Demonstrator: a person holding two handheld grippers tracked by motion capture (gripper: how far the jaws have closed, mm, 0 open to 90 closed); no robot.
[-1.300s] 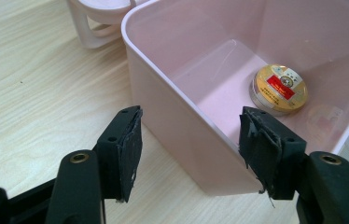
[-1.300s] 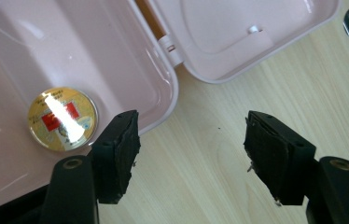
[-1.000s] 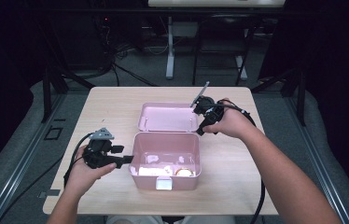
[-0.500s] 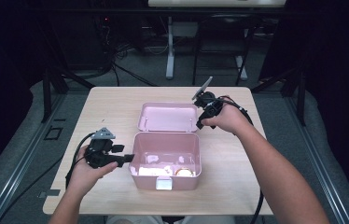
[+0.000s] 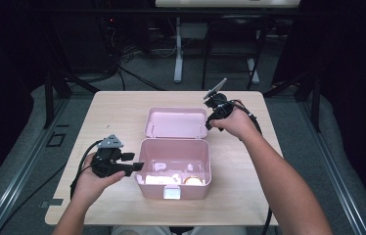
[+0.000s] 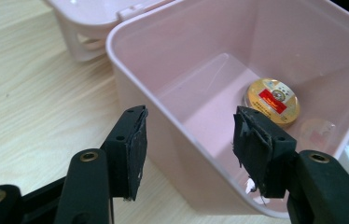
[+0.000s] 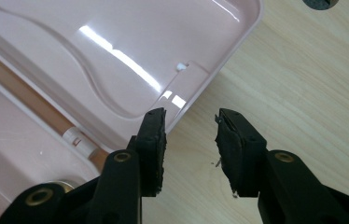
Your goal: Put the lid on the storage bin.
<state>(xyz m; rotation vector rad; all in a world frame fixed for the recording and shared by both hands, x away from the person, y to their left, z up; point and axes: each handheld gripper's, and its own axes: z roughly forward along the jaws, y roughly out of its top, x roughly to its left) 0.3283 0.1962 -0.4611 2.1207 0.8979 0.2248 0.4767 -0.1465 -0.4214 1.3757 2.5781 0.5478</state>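
Two tongs (image 5: 139,166) (image 5: 207,125) open, flanking pink box (image 5: 171,188)

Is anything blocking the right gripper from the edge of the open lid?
Nothing visible does. The right gripper sits at the lid rim, its jaws having just been closing, with bare table between them and the lid edge beside one pad.

I see a light wooden table (image 5: 122,112) on a grey floor (image 5: 19,147). The room behind it is dark. Black cables (image 5: 137,78) and a white stand (image 5: 178,54) sit past its far edge.
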